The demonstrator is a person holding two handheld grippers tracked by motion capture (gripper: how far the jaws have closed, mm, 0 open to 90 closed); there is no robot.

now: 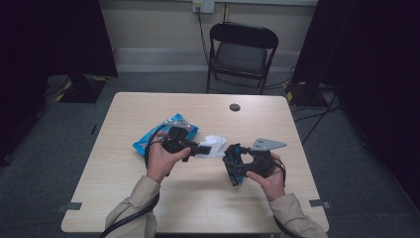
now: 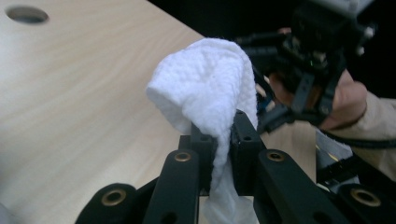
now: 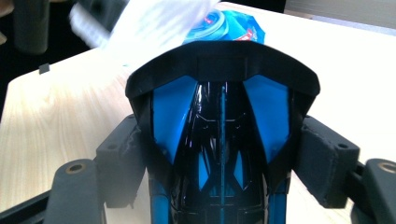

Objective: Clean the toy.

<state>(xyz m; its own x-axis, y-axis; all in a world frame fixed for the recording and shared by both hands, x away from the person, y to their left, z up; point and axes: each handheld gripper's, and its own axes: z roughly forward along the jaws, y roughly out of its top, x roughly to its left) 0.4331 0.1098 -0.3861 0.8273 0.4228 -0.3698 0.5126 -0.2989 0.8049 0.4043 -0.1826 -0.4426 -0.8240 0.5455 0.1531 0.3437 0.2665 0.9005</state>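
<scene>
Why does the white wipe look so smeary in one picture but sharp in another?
In the right gripper view the wipe is blurred and washed out behind the shiny black-and-blue object; in the left gripper view it is crisp and bright; the high view is dim, with dark corners.

- Light wooden table (image 1: 148, 198) with a round cable hole (image 1: 235, 107) near its far edge.
- A blue packet (image 1: 148, 139) lies on its left half.
</scene>
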